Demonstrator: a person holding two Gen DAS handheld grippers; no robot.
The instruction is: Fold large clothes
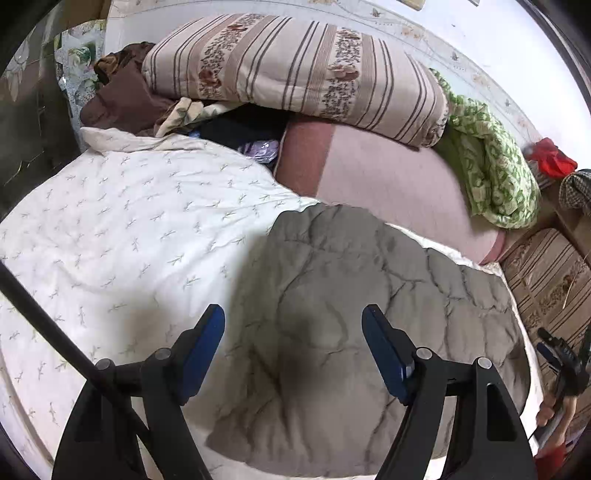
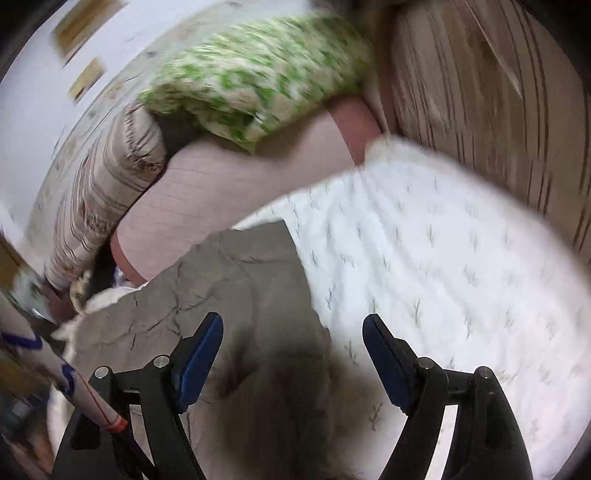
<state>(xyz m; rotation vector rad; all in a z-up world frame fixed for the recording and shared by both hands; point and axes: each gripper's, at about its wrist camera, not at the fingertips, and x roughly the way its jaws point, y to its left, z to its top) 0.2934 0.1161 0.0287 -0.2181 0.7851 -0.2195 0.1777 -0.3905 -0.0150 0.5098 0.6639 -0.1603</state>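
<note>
Left wrist view is sharp and evenly daylit, the white sprig-printed quilt [image 1: 122,236] bright, a soft dark shadow pooled on the grey-brown crinkled garment [image 1: 332,332]. Right wrist view smears with motion blur, worst on the green-and-white patterned blanket [image 2: 251,74]; quilt there nearly blown out. Both bend and darken at the fisheye edges.

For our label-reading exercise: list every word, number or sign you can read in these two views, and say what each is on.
None can be read.
Blue marks on the white tube at the right view's left edge: blurred, unreadable.
Framed pictures on the wall: too blurred.
The grey garment and white sheet carry no text.
</note>
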